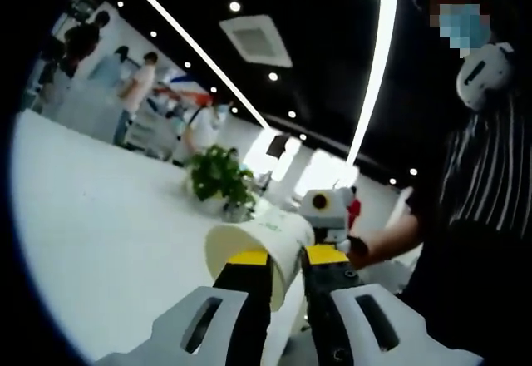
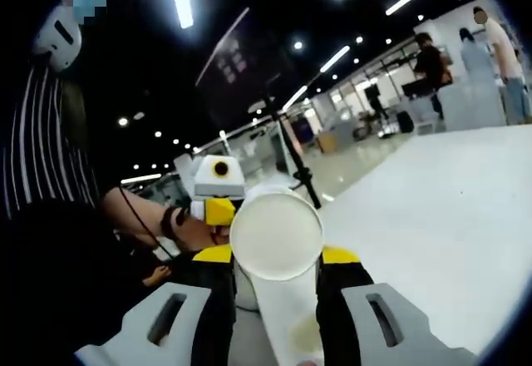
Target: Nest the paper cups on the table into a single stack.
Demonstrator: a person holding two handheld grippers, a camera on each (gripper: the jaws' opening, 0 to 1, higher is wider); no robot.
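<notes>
Paper cup (image 1: 262,245) between left gripper (image 1: 285,276) jaws

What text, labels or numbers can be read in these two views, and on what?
None can be read.
Cup in the left gripper: faint green marks, too blurred.
Cup in the right gripper: no print visible.
Far wall: coloured graphics, too small.
</notes>
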